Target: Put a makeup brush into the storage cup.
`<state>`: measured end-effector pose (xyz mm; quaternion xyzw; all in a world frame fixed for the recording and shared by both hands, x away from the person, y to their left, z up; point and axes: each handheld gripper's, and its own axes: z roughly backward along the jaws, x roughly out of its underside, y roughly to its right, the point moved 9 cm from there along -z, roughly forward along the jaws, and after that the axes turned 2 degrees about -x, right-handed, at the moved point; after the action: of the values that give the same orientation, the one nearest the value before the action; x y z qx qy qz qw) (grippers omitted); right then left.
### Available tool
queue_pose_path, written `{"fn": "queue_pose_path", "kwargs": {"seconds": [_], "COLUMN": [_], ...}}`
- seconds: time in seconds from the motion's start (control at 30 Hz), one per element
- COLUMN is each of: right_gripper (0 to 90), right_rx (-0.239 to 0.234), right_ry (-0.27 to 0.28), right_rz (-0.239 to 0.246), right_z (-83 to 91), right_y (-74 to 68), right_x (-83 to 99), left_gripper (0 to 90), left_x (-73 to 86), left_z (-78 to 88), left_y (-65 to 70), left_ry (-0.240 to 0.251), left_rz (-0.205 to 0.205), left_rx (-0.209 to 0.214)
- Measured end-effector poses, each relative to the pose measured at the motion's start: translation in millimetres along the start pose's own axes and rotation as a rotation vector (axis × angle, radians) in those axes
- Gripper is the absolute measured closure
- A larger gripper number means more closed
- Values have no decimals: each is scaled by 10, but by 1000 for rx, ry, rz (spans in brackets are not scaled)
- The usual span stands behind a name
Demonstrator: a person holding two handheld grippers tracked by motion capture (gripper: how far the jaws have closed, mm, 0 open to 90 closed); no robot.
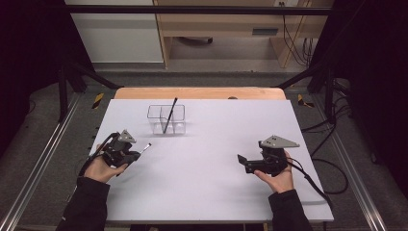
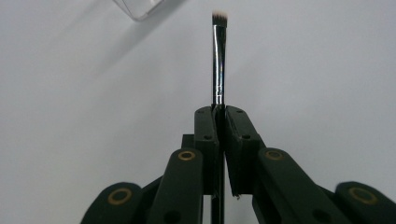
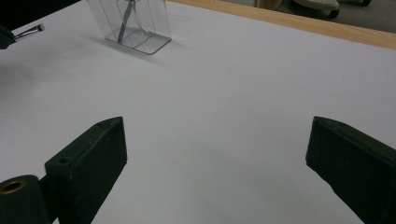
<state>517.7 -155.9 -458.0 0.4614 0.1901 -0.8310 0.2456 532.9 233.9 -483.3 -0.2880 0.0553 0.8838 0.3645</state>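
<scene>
Makeup brush [image 2: 219, 60] clamped in left gripper [image 2: 218, 109] fingers, bristles outward, above white counter [image 1: 207, 159]; right gripper [image 3: 215, 154] fingers held wide, nothing between.

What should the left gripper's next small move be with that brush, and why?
Probably carry it toward the clear organizer. The left gripper is shut on a small brush, bristles forward, and a dark pencil-like stick already leans in the organizer. The right gripper is open.

Brush [image 2: 219, 60]: glossy metal ferrule, soft pale bristle tip. Clear glossy plastic container [image 1: 166, 119], smooth walls. Table [image 1: 207, 159] topped in matt white, smooth sheet; bare wood edge at far side. Left gripper [image 1: 139, 155] and right gripper [image 1: 242, 160]: matt black plastic fingers [image 3: 88, 163], brass-coloured rivets.
</scene>
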Motion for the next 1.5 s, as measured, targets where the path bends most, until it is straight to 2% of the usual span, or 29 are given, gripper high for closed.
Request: {"fn": "queue_pose_path", "kwargs": {"seconds": [0.17,0.37,0.6,0.8,1.1,1.23,1.4,1.5], "right_gripper": [55,55,54,54,53,48,45,42], "right_rx": [0,-1,-2,-1,0,4,6,7], "right_ry": [2,1,3,1,1,4,18,20], "right_rz": [-1,1,3,2,-1,0,-3,-2], "right_z": [3,1,4,0,-4,0,32,37], "right_y": [0,-2,-1,2,4,9,19,20], "right_x": [-2,1,0,1,5,0,-26,-29], "left_gripper": [834,834,834,834,834,834,834,834], "left_x": [-76,-133,-210,-287,-374,-422,-505,-541], "left_z": [48,49,90,160,251,307,394,435], "left_y": [1,-1,-8,-2,41,92,152,170], "left_ry": [65,114,200,282,373,413,477,504], "left_rz": [18,53,108,143,195,183,195,198], "left_rx": [-37,-50,-59,-91,-117,-122,-112,-120]}}
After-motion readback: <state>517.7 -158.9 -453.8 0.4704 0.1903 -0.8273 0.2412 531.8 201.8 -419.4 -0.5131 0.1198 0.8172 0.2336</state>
